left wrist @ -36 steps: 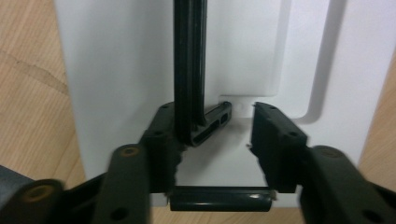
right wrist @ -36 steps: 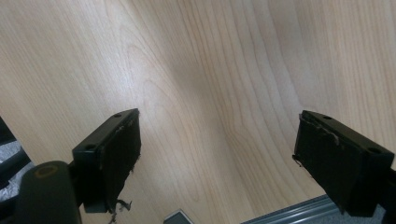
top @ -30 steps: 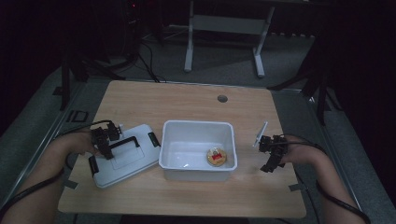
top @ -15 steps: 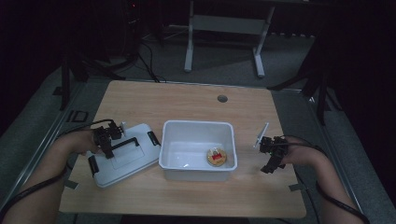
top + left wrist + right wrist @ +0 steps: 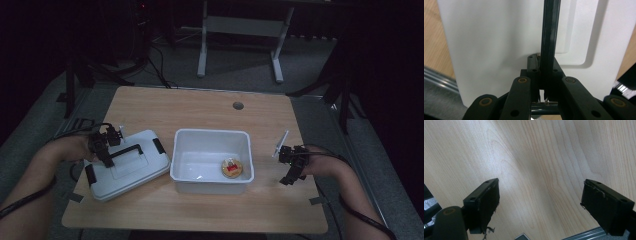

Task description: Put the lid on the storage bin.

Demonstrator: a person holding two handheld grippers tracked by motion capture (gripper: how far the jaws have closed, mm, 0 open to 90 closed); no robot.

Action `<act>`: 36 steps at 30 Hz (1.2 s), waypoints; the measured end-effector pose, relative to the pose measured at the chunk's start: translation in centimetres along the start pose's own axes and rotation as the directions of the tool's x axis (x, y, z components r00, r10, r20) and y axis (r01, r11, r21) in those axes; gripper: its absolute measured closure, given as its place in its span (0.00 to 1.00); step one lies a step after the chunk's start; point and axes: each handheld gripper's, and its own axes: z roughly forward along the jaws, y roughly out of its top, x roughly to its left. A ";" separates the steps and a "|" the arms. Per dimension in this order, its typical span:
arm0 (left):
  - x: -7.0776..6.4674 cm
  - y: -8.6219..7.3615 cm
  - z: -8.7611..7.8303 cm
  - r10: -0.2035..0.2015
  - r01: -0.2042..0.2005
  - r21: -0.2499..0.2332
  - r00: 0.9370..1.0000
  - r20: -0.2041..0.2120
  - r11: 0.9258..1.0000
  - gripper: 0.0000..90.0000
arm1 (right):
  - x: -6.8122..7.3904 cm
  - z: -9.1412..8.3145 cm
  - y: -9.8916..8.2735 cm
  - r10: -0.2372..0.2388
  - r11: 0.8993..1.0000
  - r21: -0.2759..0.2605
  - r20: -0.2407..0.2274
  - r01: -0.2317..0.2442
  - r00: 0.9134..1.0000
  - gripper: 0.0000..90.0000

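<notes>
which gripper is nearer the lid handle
Left. The left gripper is shut on the lid handle of the white lid. The right gripper hangs open over bare table on the far side of the bin.

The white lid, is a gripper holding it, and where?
Yes. The left gripper is shut on the black handle of the white lid. The right gripper is open over the table, holding nothing.

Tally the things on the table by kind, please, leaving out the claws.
White bins: 1
White lids with a black handle: 1
Round snacks inside the bin: 1
Total: 3
</notes>
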 end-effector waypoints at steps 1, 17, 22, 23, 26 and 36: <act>-0.1 -0.2 -0.3 0.006 -0.006 0.002 1.000 0.001 1.000 0.93 | 0.0 0.0 0.0 0.000 1.000 0.001 0.000 0.000 1.000 0.16; -1.6 -1.0 -7.3 0.032 -0.034 -0.034 0.998 -0.063 0.999 0.93 | -0.2 0.2 -0.1 0.010 1.000 -0.001 0.000 -0.010 1.000 0.16; -2.4 -1.2 -9.7 0.051 -0.057 -0.056 0.994 -0.093 0.997 0.93 | -0.2 0.3 -0.1 0.011 1.000 -0.002 0.000 -0.011 1.000 0.16; -2.6 -1.1 -10.1 0.058 -0.064 -0.058 0.994 -0.097 0.996 0.93 | -0.2 0.3 -0.1 0.010 1.000 -0.003 -0.001 -0.010 1.000 0.16; -3.2 -0.7 -11.1 0.079 -0.087 -0.068 0.991 -0.107 0.994 0.93 | -0.2 0.4 0.0 0.011 1.000 -0.001 -0.003 -0.011 1.000 0.16; -5.4 3.4 -12.0 0.195 -0.204 -0.089 0.976 -0.097 0.975 0.93 | -0.2 0.4 0.0 0.014 1.000 -0.010 -0.007 -0.014 1.000 0.16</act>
